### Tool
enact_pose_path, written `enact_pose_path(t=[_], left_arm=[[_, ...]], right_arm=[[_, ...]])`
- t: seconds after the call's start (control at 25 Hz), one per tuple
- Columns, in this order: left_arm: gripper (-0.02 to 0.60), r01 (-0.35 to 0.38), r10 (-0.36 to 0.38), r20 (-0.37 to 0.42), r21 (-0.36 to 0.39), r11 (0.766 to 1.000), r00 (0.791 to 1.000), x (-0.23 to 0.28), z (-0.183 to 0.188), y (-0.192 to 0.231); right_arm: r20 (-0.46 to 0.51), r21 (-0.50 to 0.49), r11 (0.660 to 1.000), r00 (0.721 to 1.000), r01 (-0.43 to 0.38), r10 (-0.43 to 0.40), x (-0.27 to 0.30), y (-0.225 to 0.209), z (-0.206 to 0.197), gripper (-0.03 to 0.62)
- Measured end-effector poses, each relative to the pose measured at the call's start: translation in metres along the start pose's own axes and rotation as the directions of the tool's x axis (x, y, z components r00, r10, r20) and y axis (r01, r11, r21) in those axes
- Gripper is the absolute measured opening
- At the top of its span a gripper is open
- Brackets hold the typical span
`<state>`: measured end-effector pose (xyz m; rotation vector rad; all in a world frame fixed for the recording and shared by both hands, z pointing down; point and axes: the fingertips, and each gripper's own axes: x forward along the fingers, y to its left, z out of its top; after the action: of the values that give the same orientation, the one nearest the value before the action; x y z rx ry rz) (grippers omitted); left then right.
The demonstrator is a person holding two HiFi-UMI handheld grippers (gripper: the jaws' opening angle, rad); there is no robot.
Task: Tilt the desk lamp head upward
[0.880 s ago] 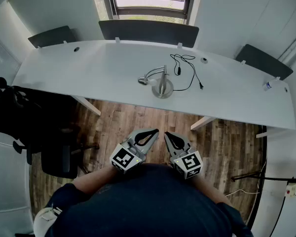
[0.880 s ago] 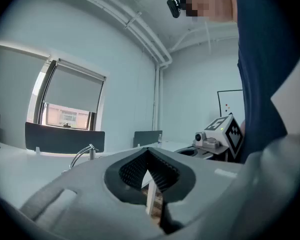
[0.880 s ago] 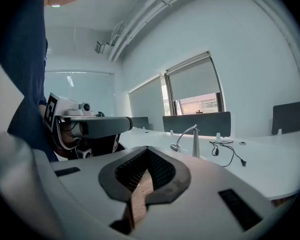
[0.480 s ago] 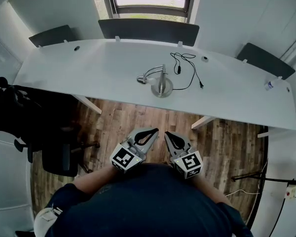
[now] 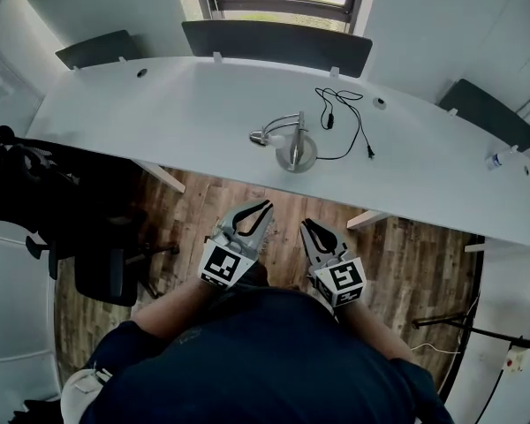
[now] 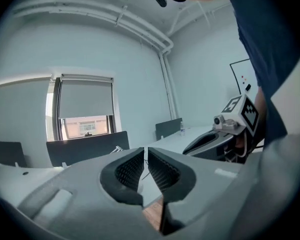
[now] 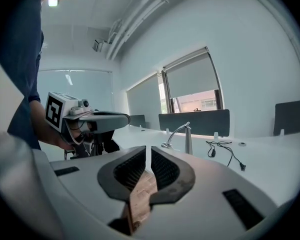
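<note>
A silver desk lamp [image 5: 295, 151] stands on the long white desk [image 5: 159, 113], its curved neck reaching left to a small head [image 5: 259, 137] that points down. The lamp [image 7: 184, 134] also shows straight ahead in the right gripper view. Both grippers hang close to my body over the wooden floor, short of the desk's front edge. My left gripper [image 5: 267, 206] is shut and holds nothing. My right gripper [image 5: 306, 225] is shut and empty too. In each gripper view the ribbed pads [image 6: 131, 168] [image 7: 162, 168] meet at the tips.
A black power cable [image 5: 344, 117] lies coiled on the desk right of the lamp. Dark partition panels [image 5: 276, 47] line the desk's far edge below a window. A black office chair [image 5: 106, 276] stands at the left, and a small bottle [image 5: 497, 159] sits at the desk's right end.
Both grippers have moved forward a little toward the desk, still shut. The lamp has not moved.
</note>
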<state>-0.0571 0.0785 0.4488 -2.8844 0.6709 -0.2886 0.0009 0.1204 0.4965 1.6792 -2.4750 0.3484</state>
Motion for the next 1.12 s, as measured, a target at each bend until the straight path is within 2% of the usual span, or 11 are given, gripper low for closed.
enact_pose_path(t=[0.24,0.52,0.64,0.8,0.96,1.12], left_arm=[[0.057,-0.006,0.007,-0.021,0.040,0.999,1.000,0.052,-0.023,0.079],[0.071,0.067,-0.066,-0.022,0.053,0.996,0.998,0.106,-0.038,0.136],[0.074,0.104,-0.104,-0.017,0.043,0.994,0.994,0.123,-0.052,0.147],[0.075,0.132,-0.130,-0.056,0.030,0.991,0.990,0.140,-0.067,0.153],[0.080,0.117,-0.113,-0.103,0.032,0.993,0.988,0.155,-0.080,0.158],[0.089,0.069,-0.061,-0.151,0.044,0.997,0.987,0.170,-0.092,0.163]], right_arm=[[-0.029,-0.031,0.997,0.997,0.067,-0.068,0.063,-0.041,0.017,0.051],[-0.060,-0.021,0.991,0.989,0.135,-0.136,0.129,-0.081,0.033,0.055],[-0.076,-0.015,0.986,0.983,0.164,-0.165,0.148,-0.095,0.032,0.060],[-0.099,-0.006,0.981,0.977,0.192,-0.191,0.163,-0.116,0.024,0.069],[-0.120,-0.010,0.987,0.979,0.162,-0.162,0.174,-0.132,0.019,0.074],[-0.152,-0.026,0.994,0.982,0.111,-0.113,0.183,-0.150,0.008,0.087]])
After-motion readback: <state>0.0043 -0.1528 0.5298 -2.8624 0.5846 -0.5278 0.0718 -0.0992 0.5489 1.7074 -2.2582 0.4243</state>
